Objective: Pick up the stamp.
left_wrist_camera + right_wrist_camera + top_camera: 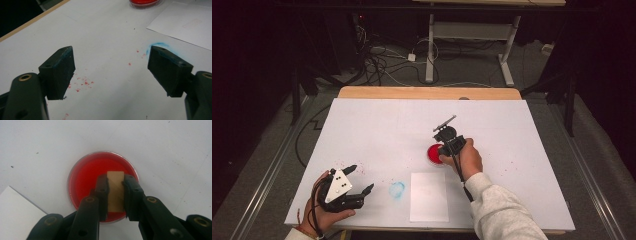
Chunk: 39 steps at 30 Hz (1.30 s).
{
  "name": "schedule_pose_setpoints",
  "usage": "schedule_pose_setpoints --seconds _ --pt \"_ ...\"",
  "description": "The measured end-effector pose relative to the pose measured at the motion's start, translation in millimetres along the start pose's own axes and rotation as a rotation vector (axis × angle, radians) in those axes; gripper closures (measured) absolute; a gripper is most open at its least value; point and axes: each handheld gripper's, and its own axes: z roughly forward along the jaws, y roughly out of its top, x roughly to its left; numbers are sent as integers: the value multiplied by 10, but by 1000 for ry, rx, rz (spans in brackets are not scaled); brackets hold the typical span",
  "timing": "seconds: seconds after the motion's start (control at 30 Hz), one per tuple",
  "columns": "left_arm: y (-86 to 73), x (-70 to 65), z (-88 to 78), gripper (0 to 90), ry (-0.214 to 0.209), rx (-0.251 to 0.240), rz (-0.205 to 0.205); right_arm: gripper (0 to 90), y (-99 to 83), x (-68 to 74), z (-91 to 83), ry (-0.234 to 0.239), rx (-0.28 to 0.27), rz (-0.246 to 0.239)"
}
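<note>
A round red dish (85,177) of ink lies on the white table (412,125), right of centre. Over its near side my right gripper (116,182) points down, shut on a tan wooden block (115,197) that stands upright between the pads; the high view shows the same gripper (446,145) above the dish (432,154). Whether the block touches the ink is hidden. At the front left a hand holds my left gripper (362,177) low over the table. Its jaws (112,67) stand wide open with nothing between them, and blue ink stains the pads.
A white sheet of paper (429,196) lies near the front edge, just beside the dish. A blue smudge (396,189) marks the table left of it, and red specks (82,82) dot the surface under the left gripper. Dark floor and cables lie beyond the far edge.
</note>
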Motion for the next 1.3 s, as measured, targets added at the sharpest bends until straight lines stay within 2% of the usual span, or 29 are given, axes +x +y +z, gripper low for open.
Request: schedule_pose_setpoints --seconds 0.1,0.3,0.47,0.5,0.6,0.8,0.9,0.97,1.0,1.03,1.17,1.3 --pt "-5 1 1 212 -2 3 -1 762 4 29 3 -13 7 -16" --pt "-11 7 -2 212 0 7 -1 762 2 20 19 -9 -4 -48" --pt "-9 1 5 212 -4 13 9 762 -12 -1 18 4 -13 -41" --pt "-13 -7 3 212 -9 21 -2 762 -12 -1 18 4 -13 -41" --pt "-14 -6 13 212 -7 23 2 763 -31 -10 15 8 -27 -55" --pt "-23 23 54 212 -11 22 -10 762 -51 -89 -4 29 -62 -45" --pt "-30 27 64 212 -14 27 -6 762 -51 -162 -96 35 -102 -40" --pt "-30 28 61 212 -14 28 -8 762 -52 -169 -117 32 -108 -41" --pt "-30 27 57 212 -16 26 -9 762 -62 -182 -180 51 -132 -41" --pt "-28 27 55 212 -16 25 -9 762 -62 -182 -180 51 -132 -41" --pt "-25 17 63 212 -15 32 -4 762 -84 -182 -340 62 -162 -74" --pt "-24 14 59 212 -15 33 -6 762 -85 -181 -407 65 -169 -98"
